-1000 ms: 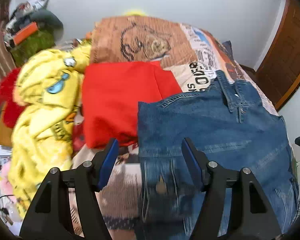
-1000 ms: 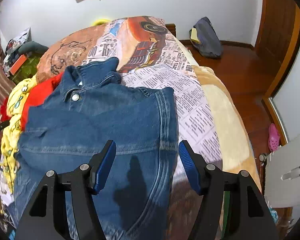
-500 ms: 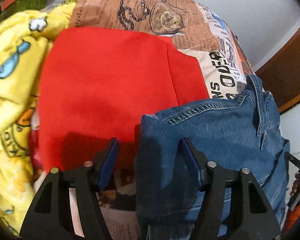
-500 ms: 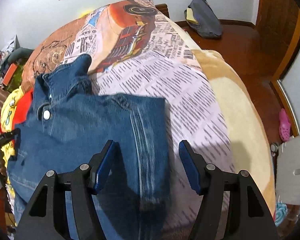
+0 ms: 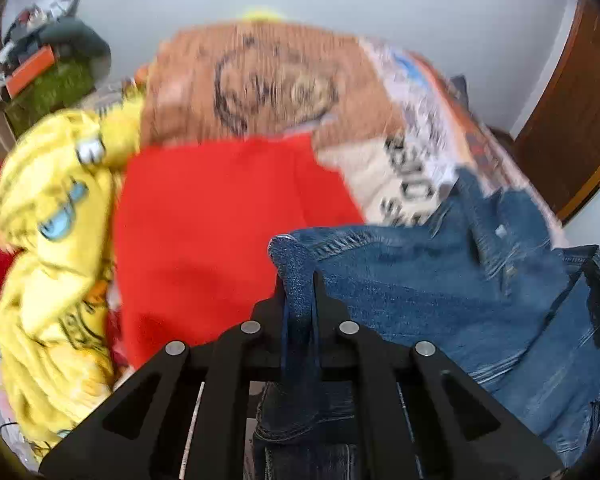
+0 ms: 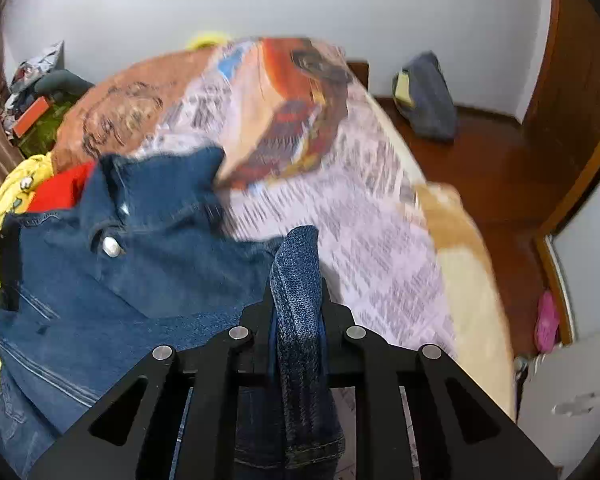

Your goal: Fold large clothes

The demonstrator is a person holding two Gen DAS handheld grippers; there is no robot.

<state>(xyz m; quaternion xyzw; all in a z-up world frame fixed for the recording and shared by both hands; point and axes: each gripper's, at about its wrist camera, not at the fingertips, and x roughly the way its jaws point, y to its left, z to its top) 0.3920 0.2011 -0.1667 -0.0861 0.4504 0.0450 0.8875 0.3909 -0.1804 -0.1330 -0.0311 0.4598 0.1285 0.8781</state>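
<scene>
A blue denim jacket [image 5: 440,292] lies on the bed, collar toward the far side. My left gripper [image 5: 298,280] is shut on a pinched fold at the jacket's left shoulder corner; denim sticks up between its black fingers. In the right wrist view the same jacket [image 6: 140,272] spreads to the left, its metal button [image 6: 111,246] showing. My right gripper [image 6: 297,280] is shut on a fold of the jacket's right edge, which stands up between the jaws. The other gripper's black arm shows at the left edge.
A red garment [image 5: 220,224] and a yellow cartoon-print blanket [image 5: 52,240] lie left of the jacket. The bed's printed cover [image 6: 360,240] stretches to the right. Beyond it are a wooden floor, a grey bag [image 6: 428,96] by the wall and a door [image 6: 576,80].
Both grippers went from open around the jacket's edges to shut on pinched denim folds. The views have pulled back from the bed and are blurred by motion.
</scene>
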